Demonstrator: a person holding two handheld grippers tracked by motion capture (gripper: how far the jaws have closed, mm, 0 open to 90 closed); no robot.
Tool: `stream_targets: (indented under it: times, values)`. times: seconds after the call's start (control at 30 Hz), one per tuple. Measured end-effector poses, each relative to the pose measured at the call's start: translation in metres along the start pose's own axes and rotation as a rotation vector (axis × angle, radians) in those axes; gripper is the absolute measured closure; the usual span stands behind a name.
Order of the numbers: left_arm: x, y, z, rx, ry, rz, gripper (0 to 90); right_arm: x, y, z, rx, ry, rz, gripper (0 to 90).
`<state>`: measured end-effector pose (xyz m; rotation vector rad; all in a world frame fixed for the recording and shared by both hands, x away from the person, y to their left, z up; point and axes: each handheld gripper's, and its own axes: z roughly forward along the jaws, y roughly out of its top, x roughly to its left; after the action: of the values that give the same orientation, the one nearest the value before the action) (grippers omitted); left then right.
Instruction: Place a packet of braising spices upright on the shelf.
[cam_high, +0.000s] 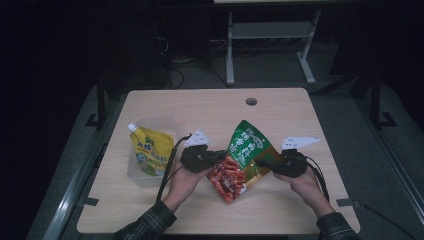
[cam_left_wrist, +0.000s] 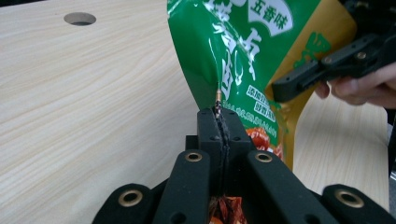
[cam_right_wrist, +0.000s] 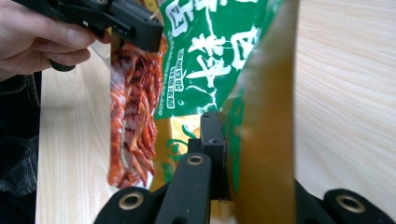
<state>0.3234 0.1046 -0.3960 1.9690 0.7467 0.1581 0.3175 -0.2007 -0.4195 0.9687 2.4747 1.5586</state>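
A green and gold snack bag (cam_high: 246, 146) with a red food picture is held up over the middle of the wooden table (cam_high: 200, 107), stretched between both grippers. My left gripper (cam_high: 220, 157) is shut on the bag's left edge; in the left gripper view its jaws (cam_left_wrist: 219, 116) pinch the thin seam of the bag (cam_left_wrist: 224, 46). My right gripper (cam_high: 260, 163) is shut on the opposite edge; in the right gripper view its jaws (cam_right_wrist: 220, 128) clamp the gold side of the bag (cam_right_wrist: 205, 56). The other gripper shows across the bag in each view: the right gripper (cam_left_wrist: 285, 88) and the left gripper (cam_right_wrist: 149, 32).
A yellow spouted pouch (cam_high: 149, 150) stands in a clear plastic container (cam_high: 137, 176) at the table's left. A round cable hole (cam_high: 251, 101) sits near the far edge. Bare wood lies to the right and in front of the hands. A white desk frame (cam_high: 230, 50) stands beyond the table.
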Motion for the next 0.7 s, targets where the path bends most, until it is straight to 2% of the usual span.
stream_targets:
  times: [0.1,0.17,0.23,0.43,0.6,0.7]
  values:
    - [0.000,0.000,-0.002,0.003,0.034,0.008,81.6,-0.004,0.003,-0.008,0.002,-0.002,-0.017,90.0]
    - [0.001,0.002,-0.006,-0.011,0.025,0.011,77.6,-0.007,0.005,-0.012,0.005,-0.011,-0.027,90.0]
    - [-0.002,0.004,-0.009,-0.007,0.023,0.035,71.8,-0.008,0.007,-0.016,0.001,0.000,-0.029,90.0]
    - [-0.015,-0.004,-0.010,0.054,-0.045,0.089,53.9,-0.004,0.024,-0.017,-0.002,0.015,-0.060,90.0]
    - [-0.020,-0.024,-0.011,0.116,-0.068,0.153,39.2,0.000,0.041,-0.010,0.006,0.018,-0.083,90.0]
    - [-0.020,-0.036,-0.013,0.133,-0.094,0.152,33.7,0.003,0.053,-0.004,-0.003,0.023,-0.093,90.0]
